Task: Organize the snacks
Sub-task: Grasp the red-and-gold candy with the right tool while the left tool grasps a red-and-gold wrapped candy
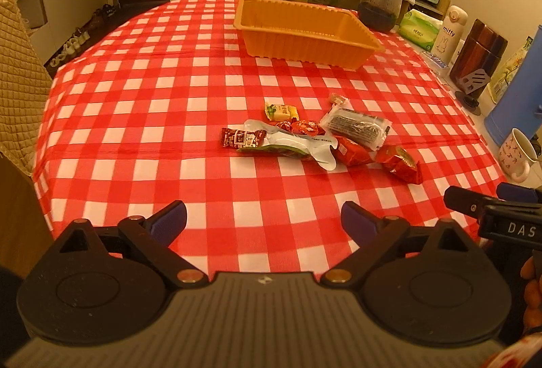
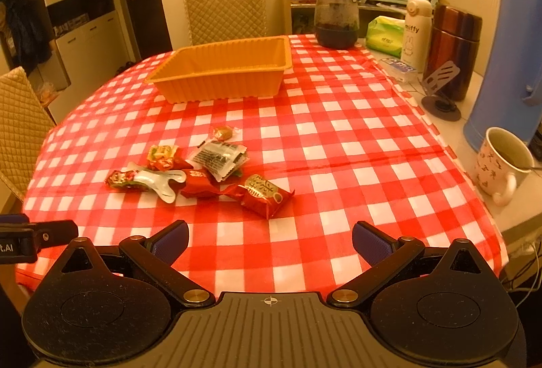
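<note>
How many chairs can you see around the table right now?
2. One chair stands at the far side behind the orange tray; the other chair is at the left edge. More could be out of view.

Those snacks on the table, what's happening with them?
A person holds two grippers, and the left gripper and right gripper are both open with nothing in them. The snacks lie in a little pile on the checked tablecloth. The orange tray behind them looks empty, so nothing's sorted yet.
</note>
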